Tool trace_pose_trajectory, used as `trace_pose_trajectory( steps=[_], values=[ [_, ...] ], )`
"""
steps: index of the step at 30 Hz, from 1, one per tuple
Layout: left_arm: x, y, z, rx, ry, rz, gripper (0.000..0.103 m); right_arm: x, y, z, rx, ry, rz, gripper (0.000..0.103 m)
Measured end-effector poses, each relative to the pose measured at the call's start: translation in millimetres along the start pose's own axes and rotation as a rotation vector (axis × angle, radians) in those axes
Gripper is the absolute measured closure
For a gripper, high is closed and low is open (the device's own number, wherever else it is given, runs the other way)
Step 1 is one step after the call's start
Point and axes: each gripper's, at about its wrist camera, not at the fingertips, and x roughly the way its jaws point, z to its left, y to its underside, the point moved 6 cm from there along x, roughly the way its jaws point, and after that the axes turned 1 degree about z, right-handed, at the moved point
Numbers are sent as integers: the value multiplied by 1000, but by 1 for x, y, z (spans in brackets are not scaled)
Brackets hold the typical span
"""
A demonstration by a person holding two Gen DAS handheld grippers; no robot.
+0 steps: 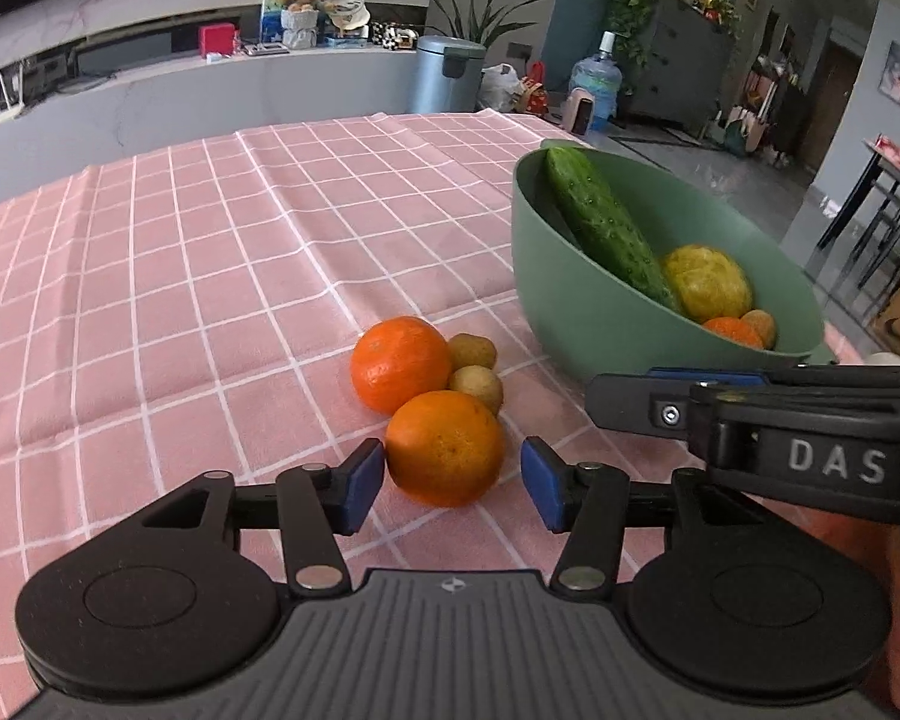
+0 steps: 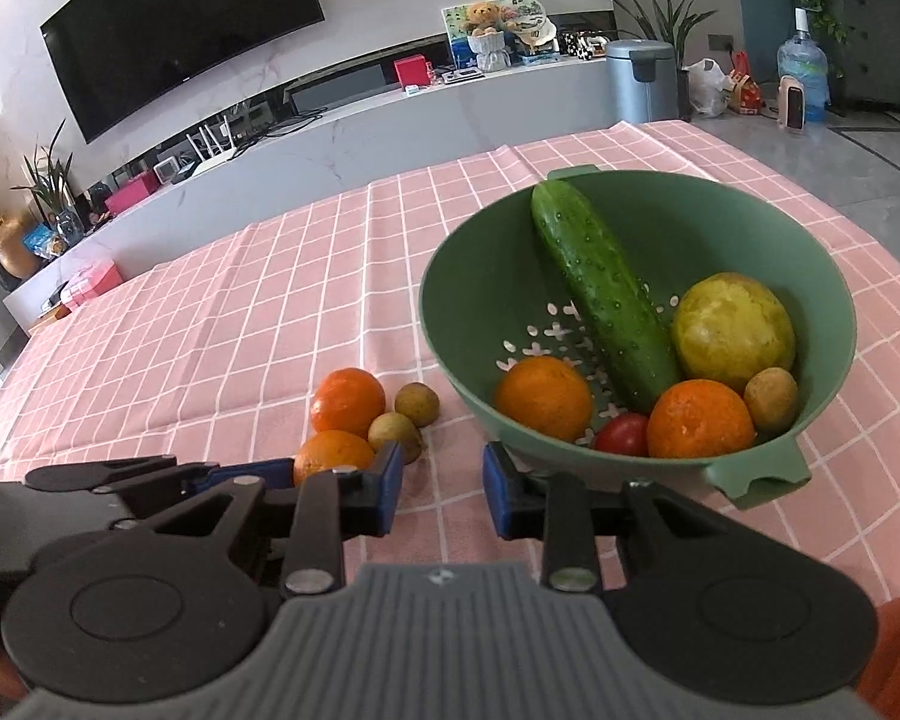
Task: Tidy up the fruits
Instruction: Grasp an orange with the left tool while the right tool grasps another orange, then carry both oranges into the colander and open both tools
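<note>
Two oranges and two small brown fruits lie on the pink checked cloth. My left gripper (image 1: 453, 480) is open, its blue pads on either side of the near orange (image 1: 444, 447); the left pad almost touches it, the right stands apart. The far orange (image 1: 399, 363) and the brown fruits (image 1: 476, 387) lie just behind. A green colander bowl (image 2: 486, 276) holds a cucumber (image 2: 606, 294), a yellow-green fruit (image 2: 732, 330), two oranges (image 2: 543, 396), a tomato (image 2: 621, 435) and a brown fruit. My right gripper (image 2: 441, 492) is open and empty over the cloth, in front of the bowl.
The right gripper's body (image 1: 798, 426) reaches in from the right of the left wrist view, between the left gripper and the bowl (image 1: 576, 312). The table's far edge (image 2: 426, 168) lies behind the bowl; a white counter and a bin (image 2: 639, 78) stand beyond it.
</note>
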Motion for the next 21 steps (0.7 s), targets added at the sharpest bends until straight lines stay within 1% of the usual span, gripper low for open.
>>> trace_pose_trajectory(
  steps=[2, 3, 4, 9, 14, 16, 21],
  values=[
    [2, 1, -1, 0, -3, 7, 44, 0, 0, 0, 0, 0, 2, 76],
    [1, 1, 0, 3, -10, 4, 51, 0, 0, 0, -2, 1, 2, 76],
    [1, 1, 1, 7, -2, 5, 53, 0, 0, 0, -5, 0, 3, 76],
    [-9, 1, 7, -6, -20, 13, 54, 1, 1, 7, -56, -1, 7, 76],
    [-29, 6, 27, -77, -46, 15, 54, -1, 0, 20, -130, -14, -5, 76],
    [-37, 6, 38, -109, -70, 6, 54, -1, 0, 27, -175, -22, -8, 76],
    [-46, 1, 61, -206, -88, -17, 54, 4, 2, 50, -340, -25, -13, 76]
  ],
)
